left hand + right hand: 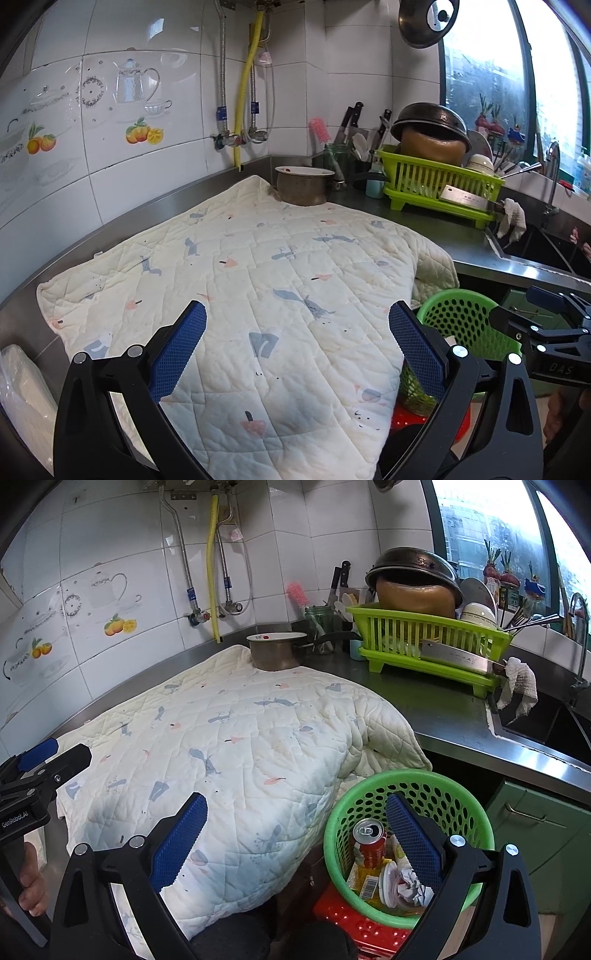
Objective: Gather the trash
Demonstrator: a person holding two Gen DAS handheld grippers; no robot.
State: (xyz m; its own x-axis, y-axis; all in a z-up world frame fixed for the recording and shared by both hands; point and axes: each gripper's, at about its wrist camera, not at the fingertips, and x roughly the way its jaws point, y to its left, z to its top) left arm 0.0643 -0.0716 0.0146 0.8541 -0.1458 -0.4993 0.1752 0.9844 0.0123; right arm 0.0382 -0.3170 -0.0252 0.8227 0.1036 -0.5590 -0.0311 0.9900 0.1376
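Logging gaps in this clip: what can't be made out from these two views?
- Green basket: its bottom is buried under the can and wrappers, right wrist view; left wrist view shows only its rim.
- Counter beneath the quilted cloth: covered in both views.
- Sink interior: cut off at the edge.

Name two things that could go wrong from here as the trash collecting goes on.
1. The green basket stands on a red stool off the counter's edge; a knock from the right gripper might tip it and spill the can.
2. The quilted cloth overhangs the counter and could be dragged off.
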